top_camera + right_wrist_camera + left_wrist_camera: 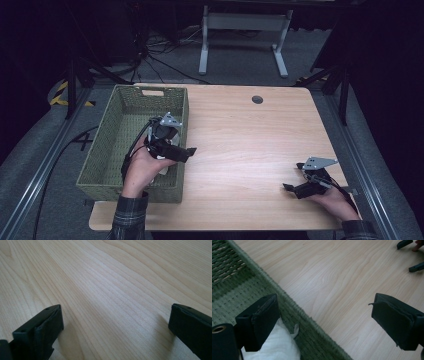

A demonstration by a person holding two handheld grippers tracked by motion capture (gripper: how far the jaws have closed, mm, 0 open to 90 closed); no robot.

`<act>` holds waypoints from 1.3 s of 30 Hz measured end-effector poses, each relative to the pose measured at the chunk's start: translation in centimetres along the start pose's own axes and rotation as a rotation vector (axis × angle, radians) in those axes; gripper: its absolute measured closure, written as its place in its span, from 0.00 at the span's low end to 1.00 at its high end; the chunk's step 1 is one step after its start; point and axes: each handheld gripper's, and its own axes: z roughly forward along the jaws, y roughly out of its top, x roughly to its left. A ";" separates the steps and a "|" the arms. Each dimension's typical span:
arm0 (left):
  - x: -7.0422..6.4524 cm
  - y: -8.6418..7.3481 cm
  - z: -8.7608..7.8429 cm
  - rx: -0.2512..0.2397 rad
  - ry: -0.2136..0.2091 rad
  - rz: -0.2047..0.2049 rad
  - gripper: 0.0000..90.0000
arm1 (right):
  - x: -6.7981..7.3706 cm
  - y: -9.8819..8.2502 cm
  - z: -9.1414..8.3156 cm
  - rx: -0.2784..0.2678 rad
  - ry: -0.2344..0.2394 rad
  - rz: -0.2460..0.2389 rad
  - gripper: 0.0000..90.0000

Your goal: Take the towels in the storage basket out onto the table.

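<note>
- Dark surroundings were seen beyond a pale wooden table, with grey carpet, loose cables and the white legs of a second desk toward 12 o'clock.
- A green woven basket was set on the table's 9 o'clock side, its long wall lined up with the table's left edge.
- A small round grommet hole was noted in the tabletop toward 12 o'clock.
- The left gripper was held over the basket's right rim, at about 3 o'clock of the basket, with its jaws pointed out toward the bare wood.
- In the left gripper view, its jaws were spread wide, one above the basket's inside and the other above the table, with nothing caught between them.
- A white cloth was seen lying inside the basket against the right wall, just under the left gripper's near jaw; whether jaw and cloth touched could not be told.
- The right gripper was rested low near the table's 4 o'clock corner, well apart from the basket.
- In the right gripper view, its jaws were parted wide over bare wood grain, with nothing held.
</note>
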 end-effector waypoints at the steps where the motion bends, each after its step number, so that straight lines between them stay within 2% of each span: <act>1: 0.2 -0.1 -0.2 -0.004 0.007 -0.003 0.10 | 0.0 0.0 0.0 0.000 0.000 0.000 0.00; 7: 1.7 -1.3 -1.3 -0.009 0.027 -0.047 0.11 | 0.0 0.0 0.0 0.000 0.000 0.000 0.00; 10: 2.5 -1.8 -1.9 -0.005 0.057 -0.060 0.11 | 0.0 0.0 0.0 0.000 0.000 -0.001 0.00; 11: 2.7 -2.1 -1.9 -0.012 0.066 -0.079 0.11 | 0.0 0.0 0.0 0.000 0.001 0.000 0.00; 14: 3.5 -2.7 -2.1 0.001 0.088 -0.087 0.12 | 0.0 0.0 0.0 0.000 0.001 -0.002 0.00; 20: 4.5 -3.5 -1.3 0.024 0.117 -0.111 0.12 | 0.0 0.0 0.0 0.000 0.001 -0.002 0.00; 23: 5.0 -3.6 -0.9 0.038 0.131 -0.107 0.11 | 0.0 0.0 0.0 0.000 0.001 -0.002 0.00; 24: 5.4 -3.8 -0.5 0.053 0.151 -0.098 0.11 | 0.0 0.0 0.0 0.000 0.002 -0.002 0.00; 27: 5.6 -4.0 -0.2 0.056 0.150 -0.108 0.09 | 0.0 0.0 0.0 0.000 0.002 -0.002 0.00; 31: 6.4 -4.3 0.5 0.079 0.156 -0.104 0.08 | 0.0 0.0 0.0 -0.001 0.002 -0.001 0.00; 37: 7.6 -4.4 1.4 0.087 0.161 -0.116 0.09 | 0.0 0.0 0.0 0.000 0.002 -0.002 0.00; 38: 8.0 -4.5 1.7 0.093 0.167 -0.134 0.09 | 0.0 0.0 0.0 0.000 0.002 -0.002 0.00; 39: 8.0 -4.5 1.7 0.093 0.167 -0.134 0.09 | 0.0 0.0 0.0 0.000 0.002 -0.002 0.00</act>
